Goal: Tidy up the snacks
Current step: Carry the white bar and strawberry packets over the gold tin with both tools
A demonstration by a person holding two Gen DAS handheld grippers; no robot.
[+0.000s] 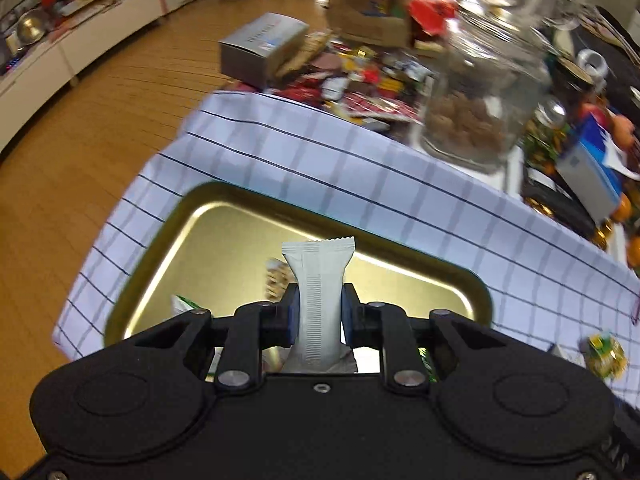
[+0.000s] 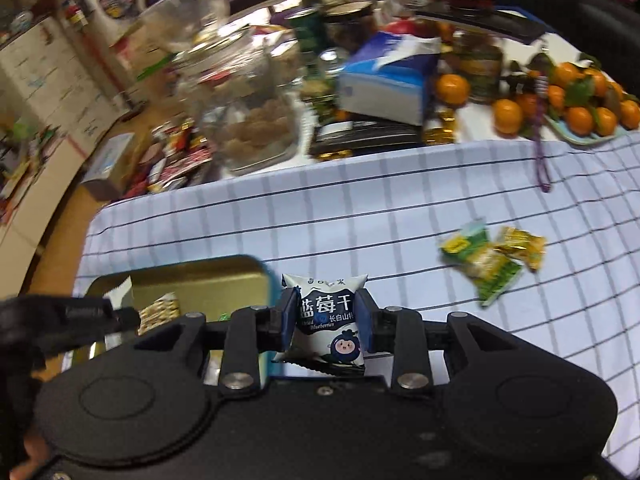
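My left gripper (image 1: 319, 314) is shut on a white snack bar wrapper (image 1: 319, 280), held upright above the gold tin tray (image 1: 224, 208). A patterned snack packet (image 1: 276, 280) and a green-edged packet (image 1: 182, 305) lie in the tray. My right gripper (image 2: 325, 314) is shut on a dark blue and white dried blueberry packet (image 2: 325, 320), just right of the tray's rim (image 2: 240, 264). The left gripper (image 2: 76, 316) reaches over the tray in the right wrist view. Green and yellow snack packets (image 2: 490, 262) lie loose on the checked cloth (image 2: 360, 216).
A glass jar of brown cookies (image 1: 476, 116) stands past the cloth, beside a heap of snack wrappers (image 1: 360, 80) and a grey box (image 1: 260, 48). A blue tissue box (image 2: 388, 80) and oranges (image 2: 580, 108) sit at the back right. The table's left edge drops to wooden floor (image 1: 80, 140).
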